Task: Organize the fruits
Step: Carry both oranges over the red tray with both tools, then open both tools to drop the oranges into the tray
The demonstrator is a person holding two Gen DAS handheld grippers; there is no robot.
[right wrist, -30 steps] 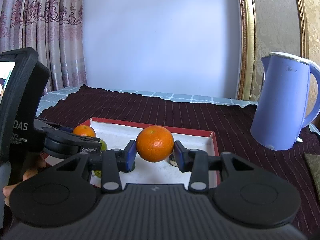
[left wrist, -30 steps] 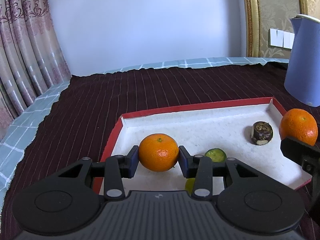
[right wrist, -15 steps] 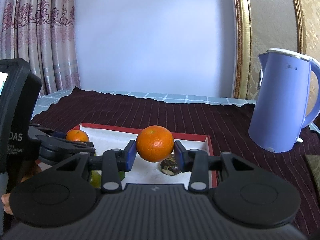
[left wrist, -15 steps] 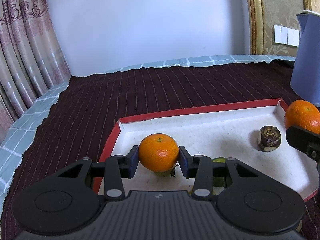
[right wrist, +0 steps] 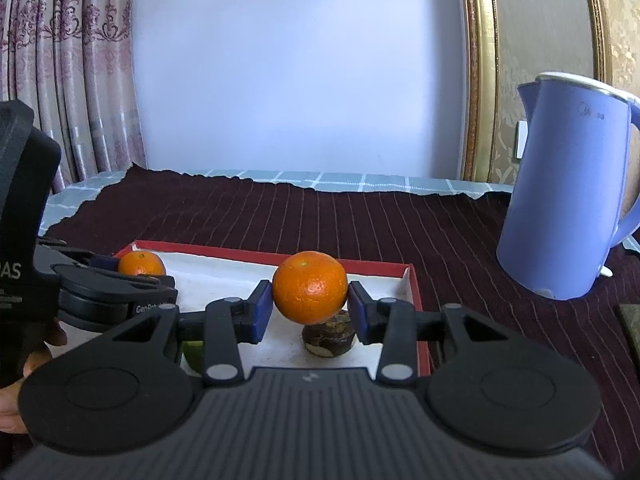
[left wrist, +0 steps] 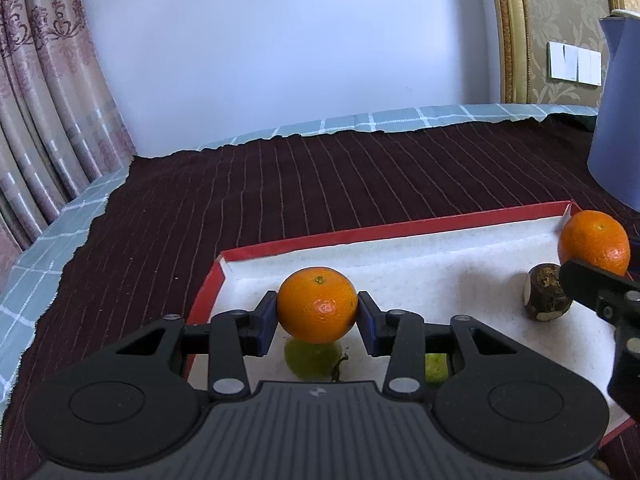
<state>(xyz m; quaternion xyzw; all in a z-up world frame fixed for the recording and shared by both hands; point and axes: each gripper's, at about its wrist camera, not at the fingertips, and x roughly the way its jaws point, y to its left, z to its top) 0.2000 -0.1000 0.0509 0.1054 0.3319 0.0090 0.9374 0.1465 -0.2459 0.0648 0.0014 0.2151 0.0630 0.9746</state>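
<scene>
Maroon striped cloth [left wrist: 320, 184] — pale wall [left wrist: 280, 40]

A plain pale wall [right wrist: 296, 72] is seen straight ahead of the tool, lit evenly by soft daylight. To the left, pink patterned curtains [left wrist: 44, 120] are hung in folds. To the right, a gilded frame [right wrist: 478, 80] is set against gold floral wallpaper [left wrist: 560, 20], where a white switch plate [left wrist: 575, 61] is mounted. The desk [left wrist: 52, 248] is covered by a teal checked cloth, over which a dark maroon striped cloth [right wrist: 360, 216] is laid.
</scene>
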